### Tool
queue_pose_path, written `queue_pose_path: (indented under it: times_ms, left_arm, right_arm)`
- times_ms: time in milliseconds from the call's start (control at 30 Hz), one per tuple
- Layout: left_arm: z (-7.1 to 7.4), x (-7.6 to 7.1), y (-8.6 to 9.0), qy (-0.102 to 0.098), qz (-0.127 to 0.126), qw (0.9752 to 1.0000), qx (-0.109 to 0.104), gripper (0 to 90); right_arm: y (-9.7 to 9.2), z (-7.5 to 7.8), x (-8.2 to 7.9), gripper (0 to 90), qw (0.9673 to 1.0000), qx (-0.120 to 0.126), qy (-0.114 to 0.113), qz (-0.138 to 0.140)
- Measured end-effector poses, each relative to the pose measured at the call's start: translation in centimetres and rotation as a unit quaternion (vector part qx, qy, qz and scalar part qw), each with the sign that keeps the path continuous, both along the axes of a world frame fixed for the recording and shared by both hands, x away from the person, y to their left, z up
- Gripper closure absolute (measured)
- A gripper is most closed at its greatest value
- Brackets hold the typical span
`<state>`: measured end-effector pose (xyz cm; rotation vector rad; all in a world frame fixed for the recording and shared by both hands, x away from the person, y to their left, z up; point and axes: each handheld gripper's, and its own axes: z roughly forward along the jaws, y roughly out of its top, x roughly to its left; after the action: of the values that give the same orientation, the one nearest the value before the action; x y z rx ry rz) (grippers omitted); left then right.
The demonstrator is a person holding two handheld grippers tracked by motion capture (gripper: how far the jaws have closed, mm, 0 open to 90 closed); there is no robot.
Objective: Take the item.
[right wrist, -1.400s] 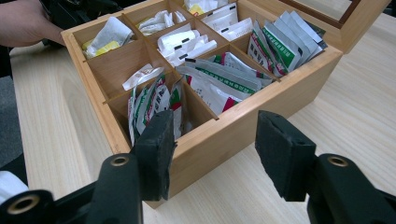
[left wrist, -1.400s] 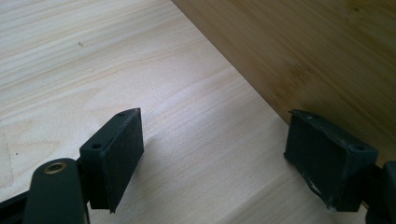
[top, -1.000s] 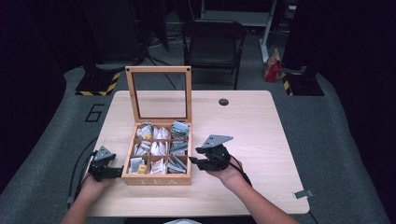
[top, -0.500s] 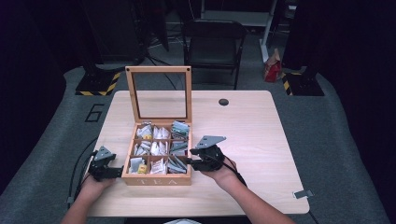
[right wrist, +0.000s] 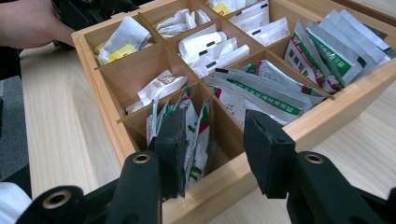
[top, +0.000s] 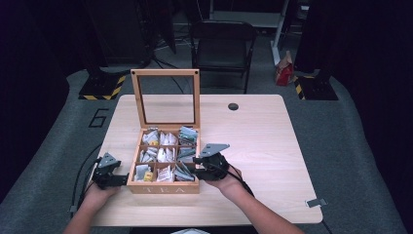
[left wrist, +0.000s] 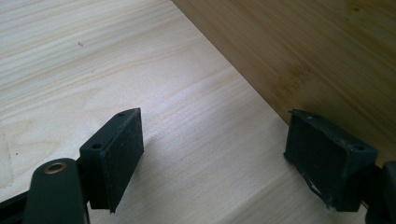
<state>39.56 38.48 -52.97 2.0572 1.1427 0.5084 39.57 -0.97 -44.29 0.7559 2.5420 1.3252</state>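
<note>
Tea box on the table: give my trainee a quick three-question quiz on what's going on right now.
1. True or false: the lid of the tea box stands open.
2. Which compartment do the right gripper jaws reach into?
A. far left corner
B. the near corner on the person's right
C. the middle one
3. What does the left gripper do at the box?

Key:
1. True; the glass-paned lid stands upright at the back.
2. B; one jaw is down among the red-and-green tea packets, the jaws have just been closing, and the pads do not yet pinch them.
3. It sits open on the table, one pad beside the box's left wall.
</note>
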Motion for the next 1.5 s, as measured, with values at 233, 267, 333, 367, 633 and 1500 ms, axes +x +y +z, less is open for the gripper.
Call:
queue_pose_path:
  times_ms: [233,267,333,367,633,1500]
  left_arm:
    - [0.0,0.0,0.0,0.000,0.000,1.0000,0.000,19.0]
    - [0.0,0.0,0.0,0.000,0.000,1.0000,0.000,19.0]
    - [0.0,0.0,0.0,0.000,0.000,1.0000,0.000,19.0]
    - [0.0,0.0,0.0,0.000,0.000,1.0000,0.000,19.0]
    - [0.0,0.0,0.0,0.000,0.000,1.0000,0.000,19.0]
    - [0.0,0.0,0.0,0.000,0.000,1.0000,0.000,19.0]
  right_arm:
    - [0.6,-0.4,-0.1,64.7,0.9999,-0.010,-0.003,0.010]
    - [0.7,-0.5,0.0,65.5,0.9999,-0.010,-0.001,0.011]
    - [0.7,-0.5,0.0,66.1,0.9999,-0.012,0.002,0.011]
    - [0.7,-0.5,0.0,66.1,0.9999,-0.012,0.002,0.011]
    - [1.0,-1.0,0.5,71.3,0.9996,-0.022,0.009,0.015]
    - [2.2,-2.0,0.7,83.3,0.9982,-0.040,0.029,0.035]
